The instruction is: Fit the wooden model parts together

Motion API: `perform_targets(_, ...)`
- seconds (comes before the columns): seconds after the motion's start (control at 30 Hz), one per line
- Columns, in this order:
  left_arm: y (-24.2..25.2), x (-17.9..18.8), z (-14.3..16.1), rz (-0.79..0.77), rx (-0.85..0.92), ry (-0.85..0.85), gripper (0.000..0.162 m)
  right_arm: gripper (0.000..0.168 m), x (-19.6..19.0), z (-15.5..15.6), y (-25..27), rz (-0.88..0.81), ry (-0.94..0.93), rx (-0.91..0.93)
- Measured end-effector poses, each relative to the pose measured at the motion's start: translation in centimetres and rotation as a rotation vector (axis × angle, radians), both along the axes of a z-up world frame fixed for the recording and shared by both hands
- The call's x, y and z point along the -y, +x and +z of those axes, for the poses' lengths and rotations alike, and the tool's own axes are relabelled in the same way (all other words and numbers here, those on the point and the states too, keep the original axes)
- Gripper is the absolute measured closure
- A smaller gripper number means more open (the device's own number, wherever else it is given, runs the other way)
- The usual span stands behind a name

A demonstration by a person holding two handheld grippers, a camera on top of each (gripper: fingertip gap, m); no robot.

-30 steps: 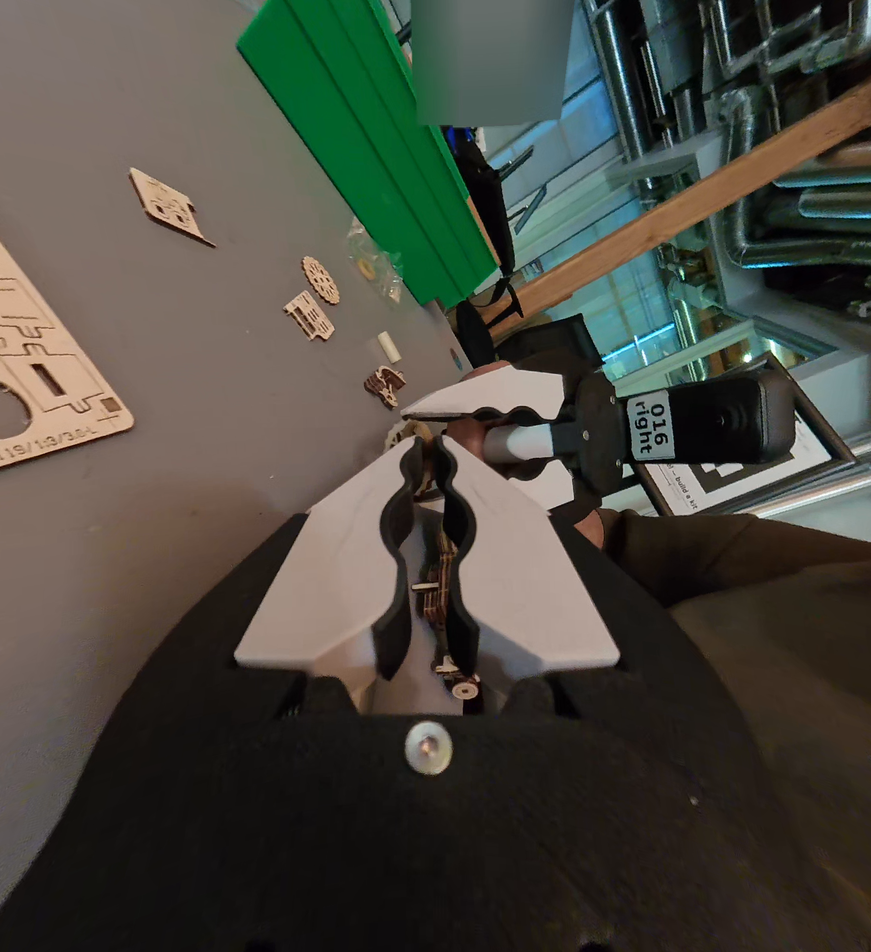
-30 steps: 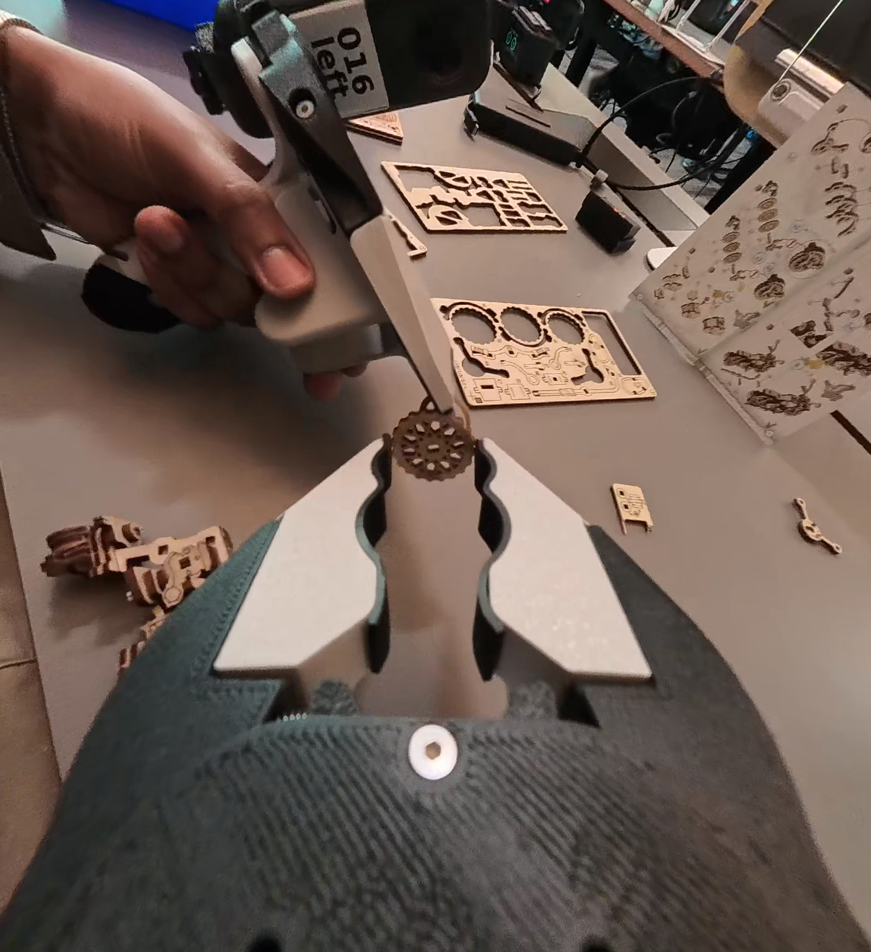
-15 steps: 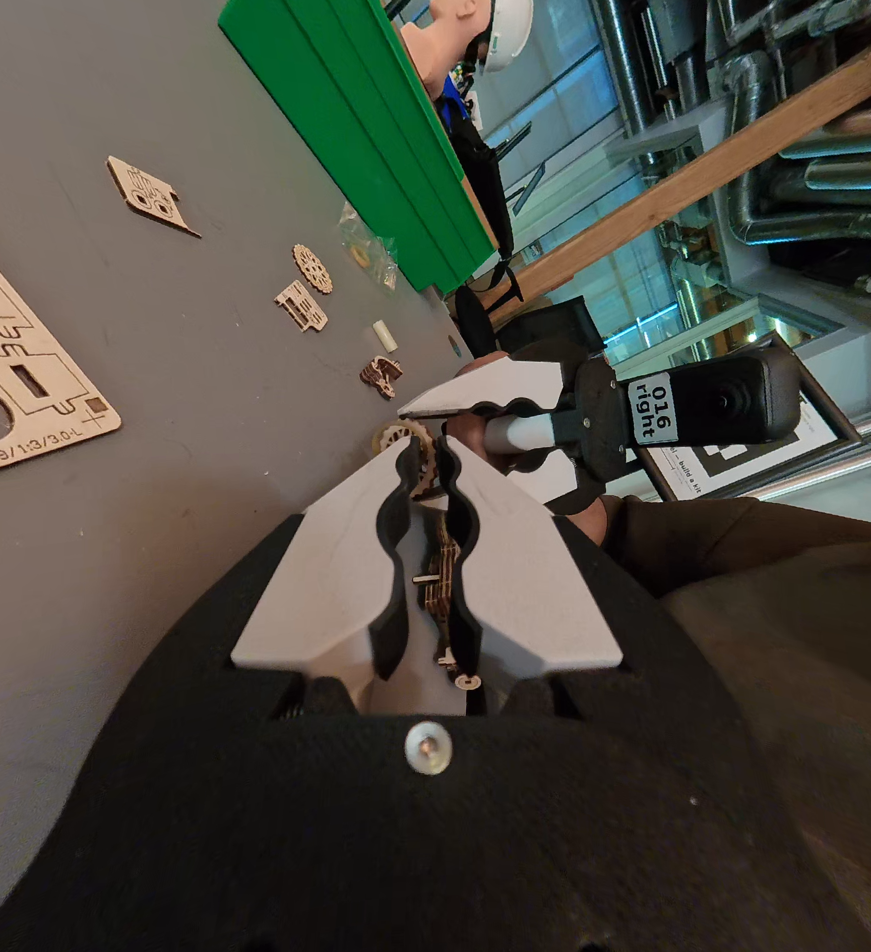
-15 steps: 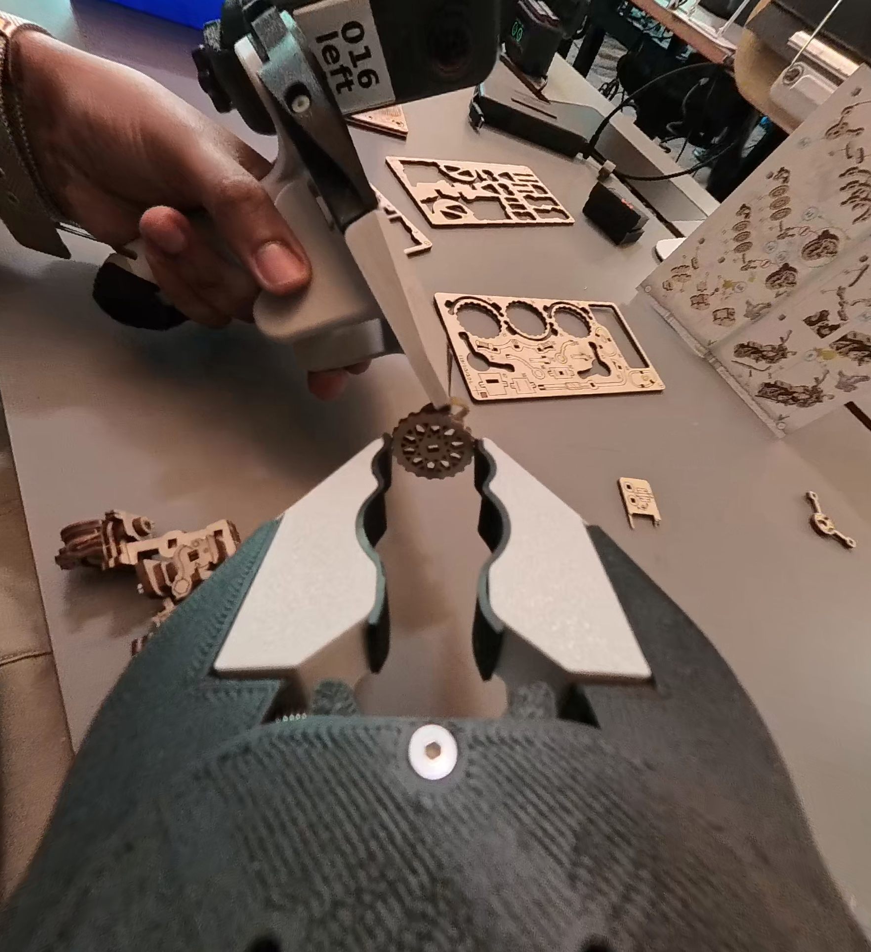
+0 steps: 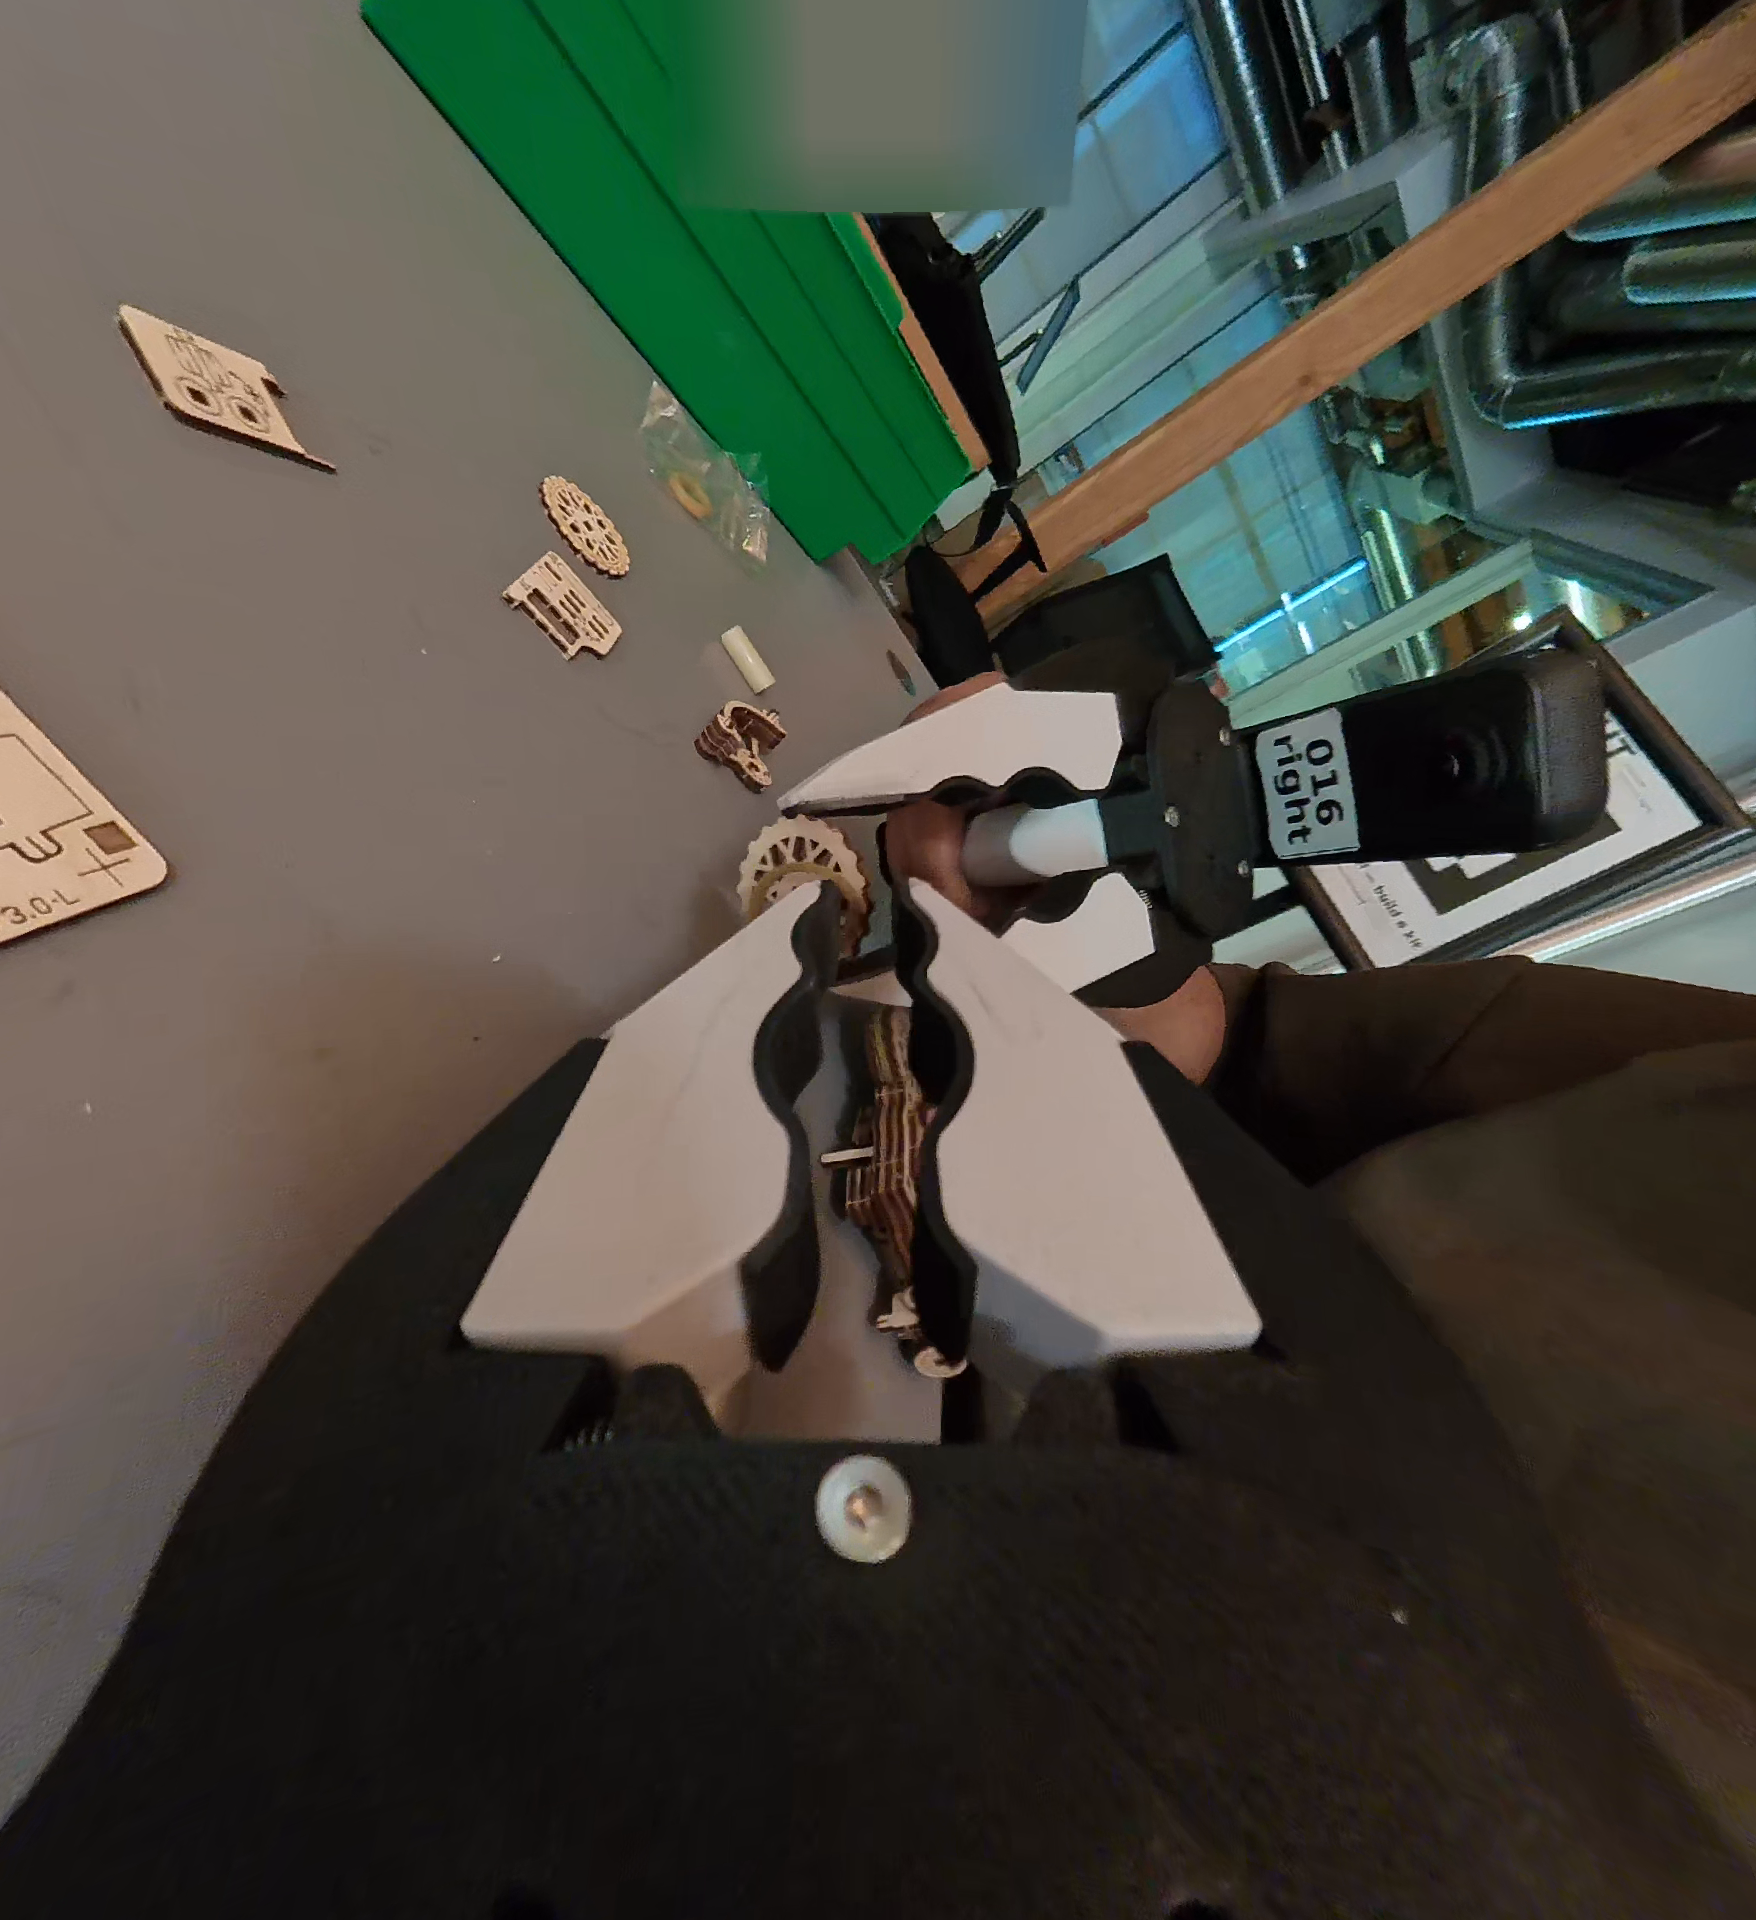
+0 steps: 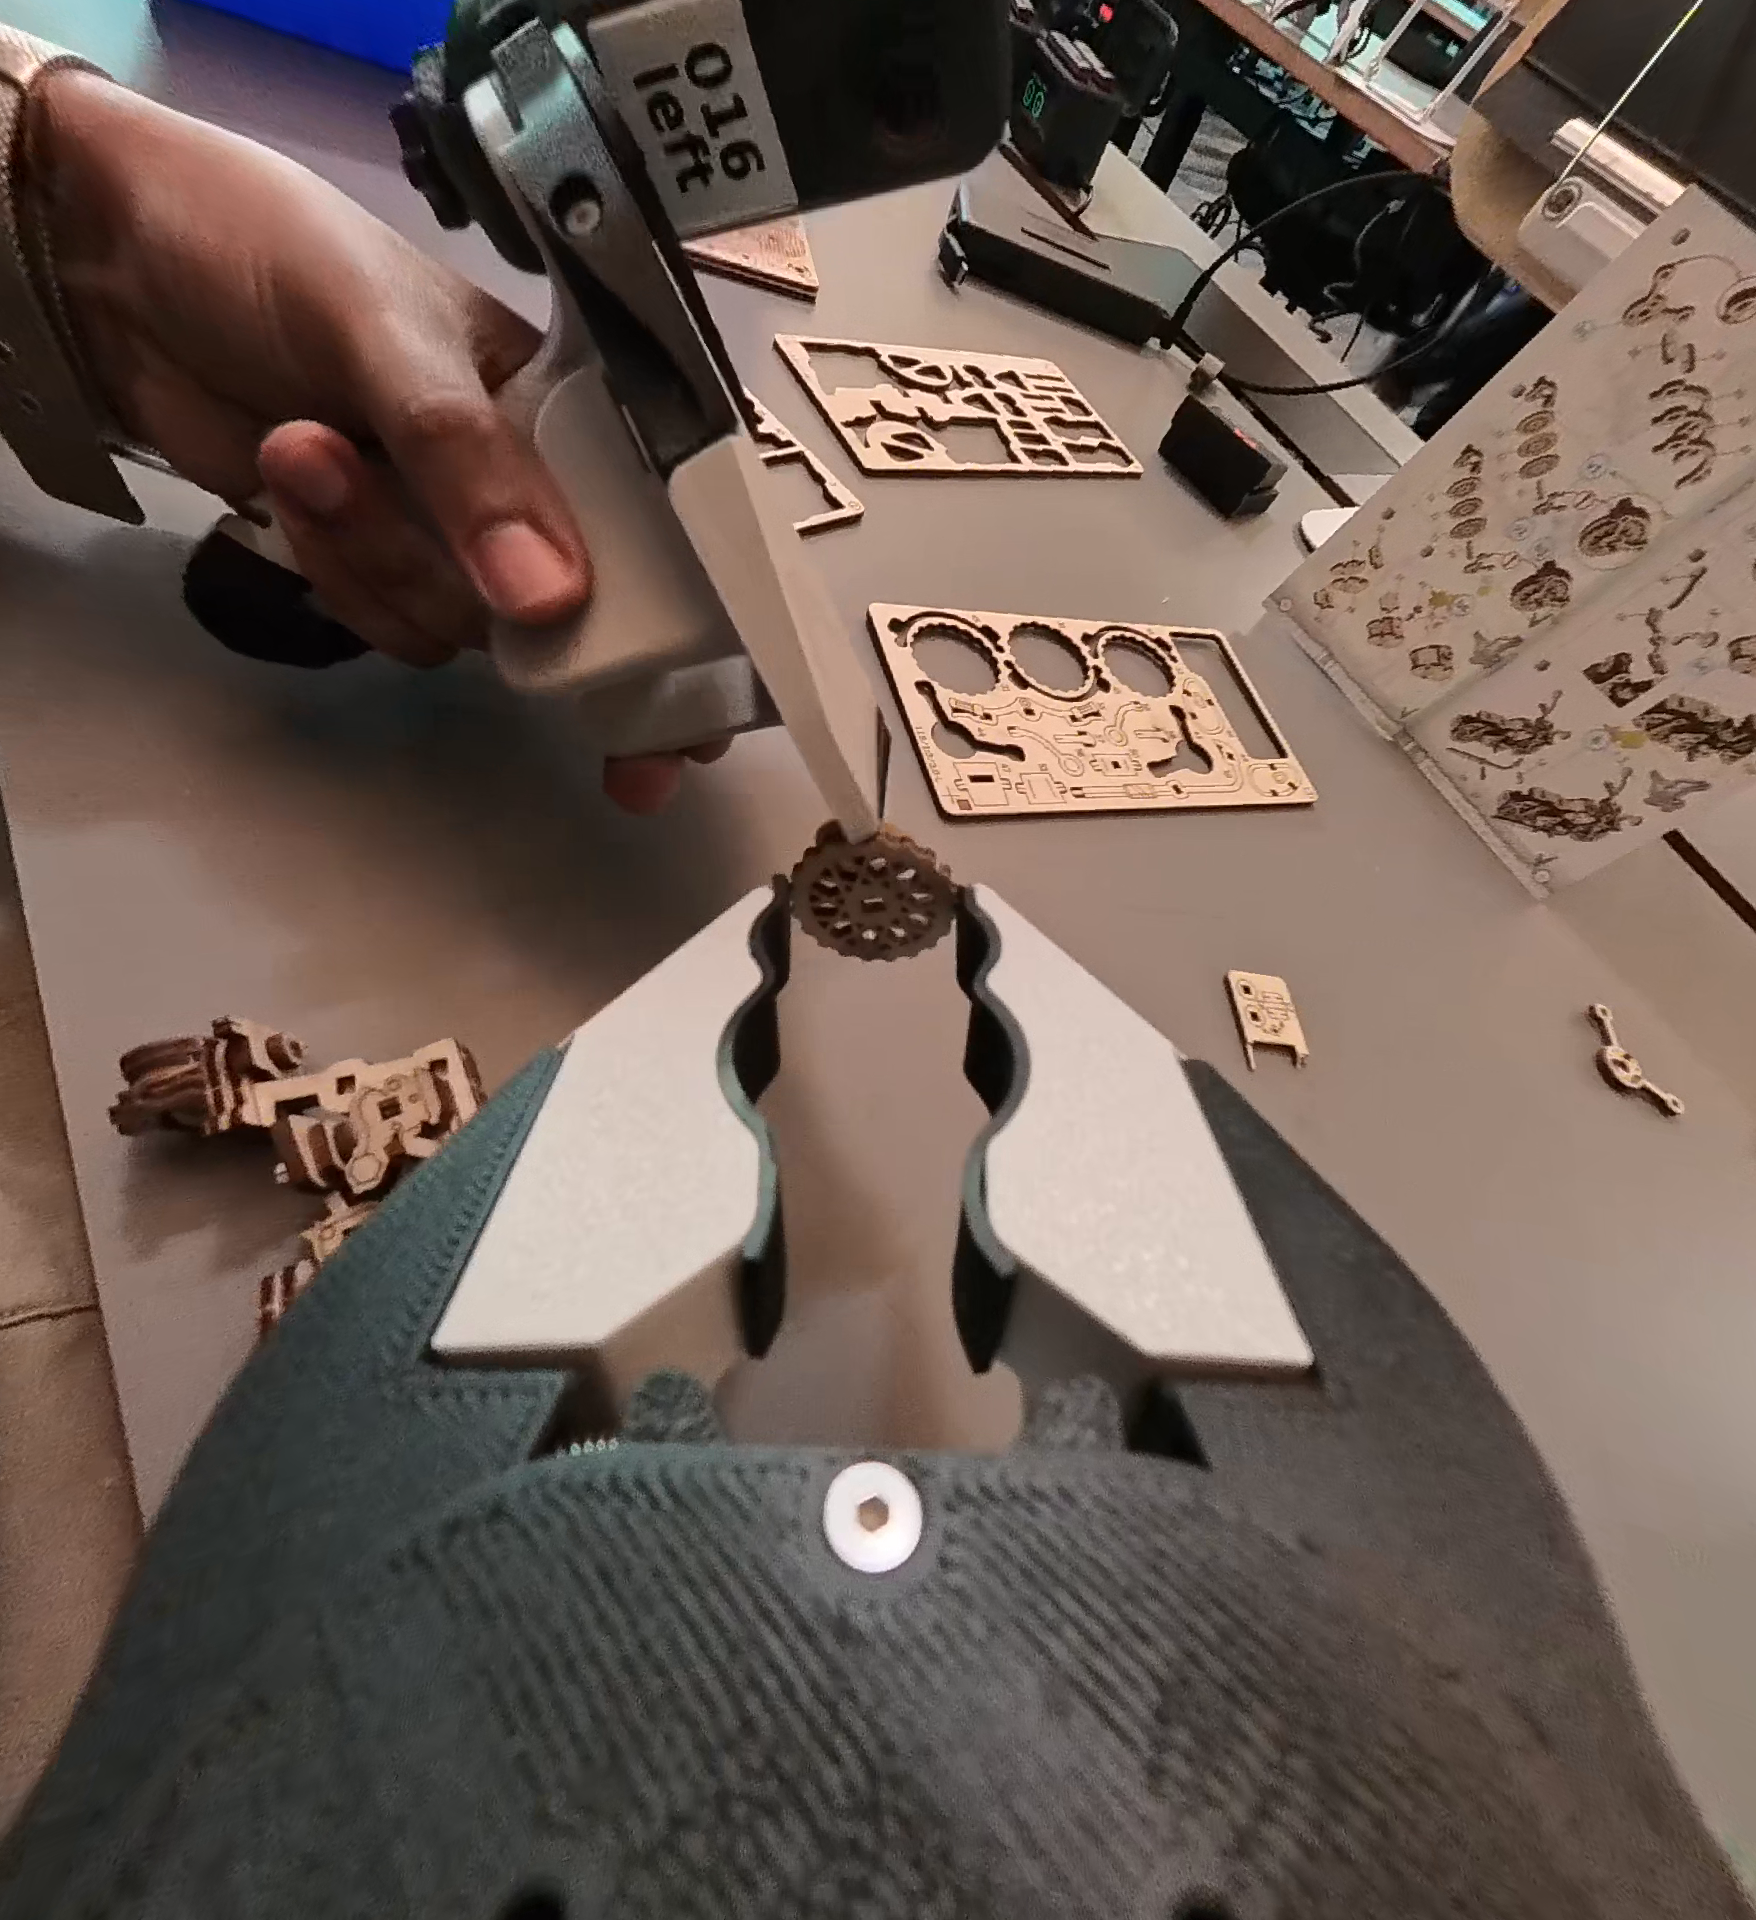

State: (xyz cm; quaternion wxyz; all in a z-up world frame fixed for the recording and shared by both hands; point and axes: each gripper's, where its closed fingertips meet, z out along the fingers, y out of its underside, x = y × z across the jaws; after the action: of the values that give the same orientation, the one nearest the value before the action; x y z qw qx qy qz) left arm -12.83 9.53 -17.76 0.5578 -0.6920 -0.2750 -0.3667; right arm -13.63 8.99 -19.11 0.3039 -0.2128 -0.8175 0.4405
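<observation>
The right gripper point(image 6: 866, 902) pinches a small round wooden gear wheel with a ring of slots point(image 6: 872, 906) between its very fingertips, the black wavy pads point(image 6: 762, 1049) set a gear's width apart and closed on its toothed rim, above the grey table point(image 6: 334, 852). The left gripper point(image 5: 866, 904) is nearly closed, with only a narrow gap at its tips, and its pads point(image 5: 931, 1101) clamp a dark, layered wooden sub-assembly point(image 5: 889, 1153) that runs back between the fingers. In the right wrist view the left gripper's tip touches the top of the gear wheel. A larger brown assembled wooden model piece point(image 6: 302, 1107) lies by the near left edge of the table. A flat laser-cut plywood sheet with three round holes point(image 6: 1082, 717) lies toward the table's middle, just beyond the gear.
</observation>
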Motion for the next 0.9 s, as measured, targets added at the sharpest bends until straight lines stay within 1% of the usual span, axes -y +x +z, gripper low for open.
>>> perform_targets(0.03,-0.1,0.0,-0.1,0.008,-0.014,-0.007,0.159,0.137,0.0,0.1,0.0,0.001,-0.001,-0.002)
perform_targets(0.23,-0.2,0.0,0.1,0.029,-0.073,-0.021,0.161,0.137,0.0,0.2,0.1,-0.001,-0.003,-0.009)
perform_targets(0.53,-0.2,0.0,0.3,0.029,-0.068,-0.009,0.161,0.137,-0.2,0.2,0.0,-0.017,-0.008,0.001)
perform_targets(0.67,-0.5,0.1,1.0,0.046,-0.056,0.030,0.162,0.137,-0.6,-0.3,-0.3,-0.037,0.019,0.008)
perform_targets(0.83,0.2,-0.1,1.1,0.013,-0.055,0.039,0.160,0.137,-0.6,-0.3,-0.3,-0.046,0.019,0.013)
perform_targets(0.9,0.5,-0.4,0.7,0.004,-0.074,0.016,0.158,0.137,-0.5,-0.4,-0.3,-0.045,0.022,0.012)
